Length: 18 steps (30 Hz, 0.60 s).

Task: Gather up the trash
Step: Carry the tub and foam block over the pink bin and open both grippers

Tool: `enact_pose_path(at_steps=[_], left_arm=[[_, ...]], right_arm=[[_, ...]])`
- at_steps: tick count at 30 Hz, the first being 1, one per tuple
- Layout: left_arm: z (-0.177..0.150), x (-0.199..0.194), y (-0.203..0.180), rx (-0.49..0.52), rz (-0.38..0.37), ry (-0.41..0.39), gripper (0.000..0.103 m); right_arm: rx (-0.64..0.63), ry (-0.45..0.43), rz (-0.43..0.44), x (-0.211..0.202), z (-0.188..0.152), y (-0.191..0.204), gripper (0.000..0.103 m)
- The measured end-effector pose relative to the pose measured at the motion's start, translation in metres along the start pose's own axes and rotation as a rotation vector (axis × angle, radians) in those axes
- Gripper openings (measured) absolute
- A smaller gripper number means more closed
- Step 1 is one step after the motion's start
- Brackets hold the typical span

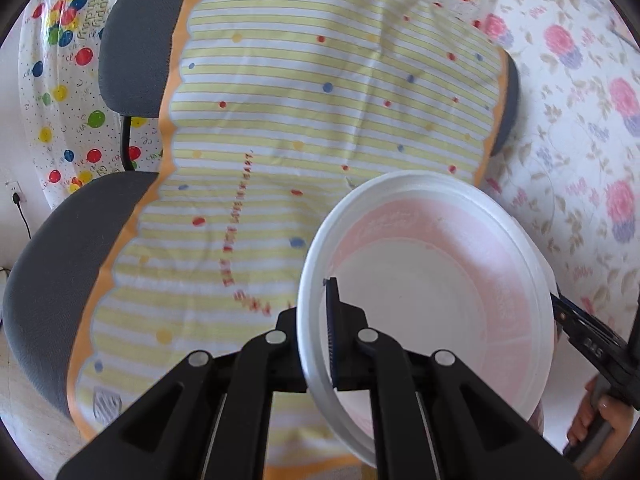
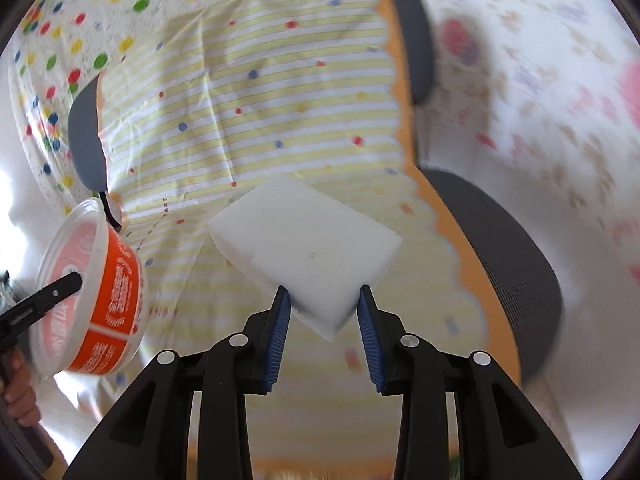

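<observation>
My left gripper (image 1: 314, 328) is shut on the rim of a white foam bowl (image 1: 432, 280) with an orange label; the bowl is empty inside and held in the air over a chair. The same bowl shows in the right wrist view (image 2: 100, 292) at the left, with the left gripper's finger on its rim. My right gripper (image 2: 324, 312) is shut on a corner of a white foam block (image 2: 308, 240), held above the chair. The right gripper also shows in the left wrist view (image 1: 584, 336), just right of the bowl.
A grey office chair (image 1: 52, 272) is draped with a yellow-striped, dotted plastic sheet (image 1: 280, 120). Balloon-print sheeting (image 1: 68, 60) hangs behind at the left and floral sheeting (image 1: 580, 140) at the right. A wall socket with a cable (image 1: 16, 196) is at the far left.
</observation>
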<state>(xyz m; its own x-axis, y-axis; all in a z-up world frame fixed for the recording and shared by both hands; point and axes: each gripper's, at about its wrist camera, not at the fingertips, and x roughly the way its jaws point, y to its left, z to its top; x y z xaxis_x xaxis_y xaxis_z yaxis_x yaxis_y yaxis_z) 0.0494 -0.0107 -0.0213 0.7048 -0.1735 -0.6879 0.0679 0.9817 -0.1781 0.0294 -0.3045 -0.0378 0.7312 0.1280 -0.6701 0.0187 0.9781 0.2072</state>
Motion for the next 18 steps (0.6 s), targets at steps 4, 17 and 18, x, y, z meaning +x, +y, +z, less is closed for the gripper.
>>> enact_pose_path(at_steps=[4,17,18], left_arm=[[-0.027,-0.007,-0.019,0.023,-0.053,0.019,0.004],[-0.057,-0.026,-0.139,0.244,-0.232,0.046,0.005],[-0.058,-0.025,-0.147,0.255,-0.243,0.048,0.005]], right_arm=[[0.025,0.025,-0.045,-0.029,-0.033,-0.019,0.036],[0.172,0.036,-0.245,-0.117,-0.106,-0.112,0.038],[0.182,0.035,-0.253,-0.119,-0.109,-0.118,0.038]])
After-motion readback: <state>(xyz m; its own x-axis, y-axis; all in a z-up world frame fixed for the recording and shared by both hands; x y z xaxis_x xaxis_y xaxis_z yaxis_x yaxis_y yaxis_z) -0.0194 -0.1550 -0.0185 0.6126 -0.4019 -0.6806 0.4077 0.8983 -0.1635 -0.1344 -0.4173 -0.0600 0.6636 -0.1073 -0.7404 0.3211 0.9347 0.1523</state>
